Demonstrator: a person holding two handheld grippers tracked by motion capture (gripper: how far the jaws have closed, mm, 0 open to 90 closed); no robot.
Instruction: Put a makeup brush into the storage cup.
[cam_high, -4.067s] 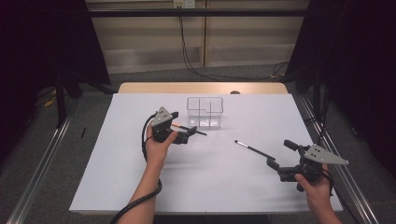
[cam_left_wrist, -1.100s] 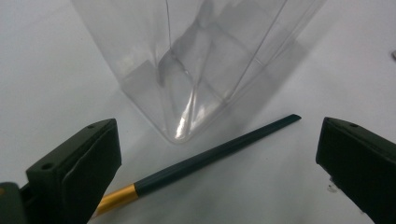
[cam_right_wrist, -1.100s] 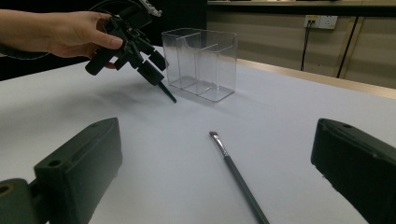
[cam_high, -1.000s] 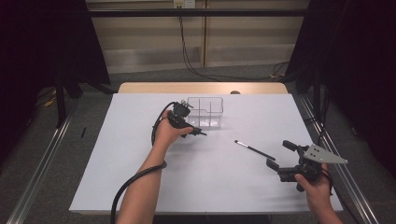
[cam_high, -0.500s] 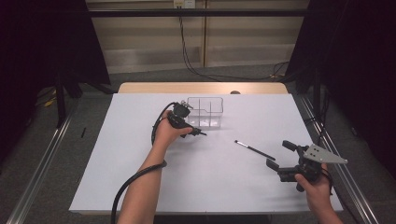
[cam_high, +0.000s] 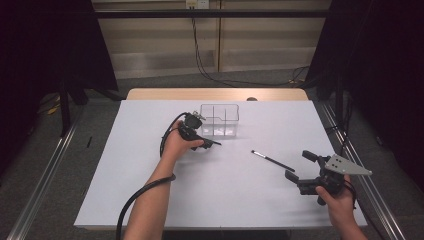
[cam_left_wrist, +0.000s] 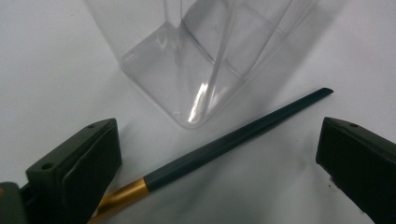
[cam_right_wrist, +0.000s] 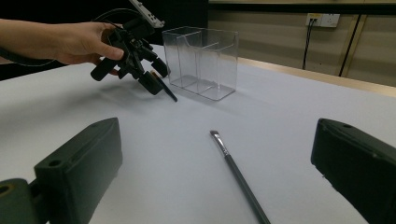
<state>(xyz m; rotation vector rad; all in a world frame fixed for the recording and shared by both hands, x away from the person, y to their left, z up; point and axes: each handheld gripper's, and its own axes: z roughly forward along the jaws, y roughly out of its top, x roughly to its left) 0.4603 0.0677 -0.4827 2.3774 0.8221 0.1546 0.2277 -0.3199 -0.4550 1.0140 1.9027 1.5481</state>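
Note:
A dark-handled brush (cam_left_wrist: 224, 142) with a gold ferrule lies on the white table between the wide-open jaws of my left gripper (cam_left_wrist: 219, 133), touching neither. It sits just in front of a clear divided box (cam_left_wrist: 205, 51). From above, the left gripper (cam_high: 202, 141) is at the box's (cam_high: 220, 120) front left corner, and the brush handle (cam_high: 215, 143) pokes out to the right. A second thin brush (cam_high: 272, 161) lies loose right of centre. My right gripper (cam_high: 301, 166) hovers open just right of it. In the right gripper view that brush (cam_right_wrist: 238, 175) lies ahead between the jaws.
The white sheet (cam_high: 150, 200) covers the table, with a strip of bare wood (cam_high: 215, 94) at the far edge. Metal rails (cam_high: 45, 185) run along both sides on the floor. A black cable (cam_high: 137, 197) trails along the left forearm.
Since four seconds ago the left hand has moved right and farther back, up to the clear box, and turned. Over the last second nothing has moved. The right gripper has stayed put.

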